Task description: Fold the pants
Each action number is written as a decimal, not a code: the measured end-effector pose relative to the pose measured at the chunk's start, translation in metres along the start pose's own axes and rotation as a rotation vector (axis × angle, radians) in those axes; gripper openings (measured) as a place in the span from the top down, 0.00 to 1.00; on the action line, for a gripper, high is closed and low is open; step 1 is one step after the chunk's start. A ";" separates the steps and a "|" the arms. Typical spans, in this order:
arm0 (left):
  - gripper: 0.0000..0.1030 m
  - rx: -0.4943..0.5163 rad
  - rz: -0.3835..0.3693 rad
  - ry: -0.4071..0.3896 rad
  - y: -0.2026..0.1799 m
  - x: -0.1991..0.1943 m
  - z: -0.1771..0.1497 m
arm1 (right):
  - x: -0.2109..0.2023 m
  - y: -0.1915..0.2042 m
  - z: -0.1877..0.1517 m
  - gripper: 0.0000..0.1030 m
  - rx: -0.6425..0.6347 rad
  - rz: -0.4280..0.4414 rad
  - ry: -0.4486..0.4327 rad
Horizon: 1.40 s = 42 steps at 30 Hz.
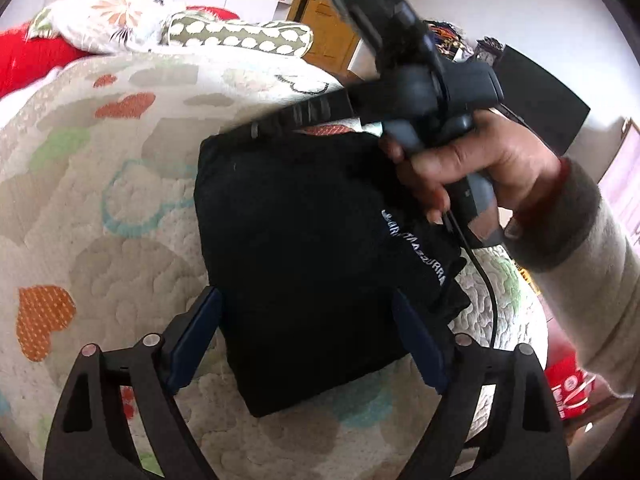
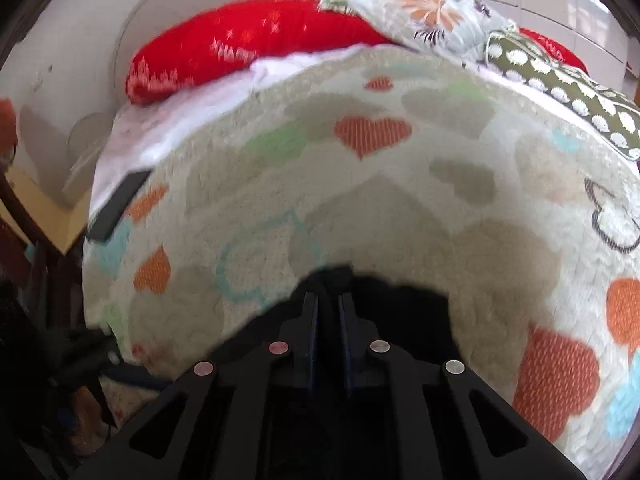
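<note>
The black pants (image 1: pixel 304 248) lie folded into a compact rectangle on the heart-patterned quilt (image 1: pixel 100 184), white lettering along their right edge. My left gripper (image 1: pixel 308 320) is open and empty, its blue-padded fingers (image 1: pixel 196 332) spread over the near part of the bundle. The right gripper, held in a hand (image 1: pixel 472 164), sits over the bundle's far right corner. In the right wrist view my right gripper (image 2: pixel 329 300) is shut on a fold of the black pants (image 2: pixel 400 308), low over the quilt (image 2: pixel 400 208).
Red (image 2: pixel 248 56), floral (image 2: pixel 424 8) and olive dotted (image 2: pixel 580 100) pillows lie at the head of the bed. A dark flat object (image 2: pixel 120 204) rests at the quilt's left edge. A wooden door (image 1: pixel 328 32) and a dark box (image 1: pixel 536 96) stand beyond the bed.
</note>
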<state>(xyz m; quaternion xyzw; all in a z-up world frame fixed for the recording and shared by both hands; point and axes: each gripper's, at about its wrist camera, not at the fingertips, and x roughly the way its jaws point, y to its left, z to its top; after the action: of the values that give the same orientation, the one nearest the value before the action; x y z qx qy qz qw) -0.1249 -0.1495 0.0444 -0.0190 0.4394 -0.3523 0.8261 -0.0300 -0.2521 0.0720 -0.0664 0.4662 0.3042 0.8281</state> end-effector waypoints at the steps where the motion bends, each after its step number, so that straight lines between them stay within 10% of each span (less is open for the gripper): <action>1: 0.14 -0.021 -0.011 0.014 0.003 0.004 -0.001 | 0.004 -0.005 0.003 1.00 0.019 -0.015 -0.013; 7: 0.14 -0.073 -0.054 0.045 0.010 0.005 -0.002 | 0.011 -0.037 -0.010 0.99 0.168 -0.041 -0.051; 13: 0.14 -0.044 0.005 -0.031 0.014 -0.029 0.019 | -0.078 -0.034 -0.041 0.73 0.200 -0.104 -0.179; 25: 0.14 -0.028 0.105 0.046 0.015 0.028 0.036 | -0.084 -0.005 -0.141 0.69 0.213 -0.194 -0.088; 42: 0.14 0.043 0.176 -0.004 -0.020 0.017 0.033 | -0.080 -0.021 -0.092 0.63 0.259 -0.281 -0.183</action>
<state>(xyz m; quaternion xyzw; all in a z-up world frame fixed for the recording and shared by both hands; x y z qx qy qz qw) -0.1054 -0.1837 0.0588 0.0370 0.4301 -0.2876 0.8550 -0.1163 -0.3406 0.0826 0.0040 0.4103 0.1279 0.9029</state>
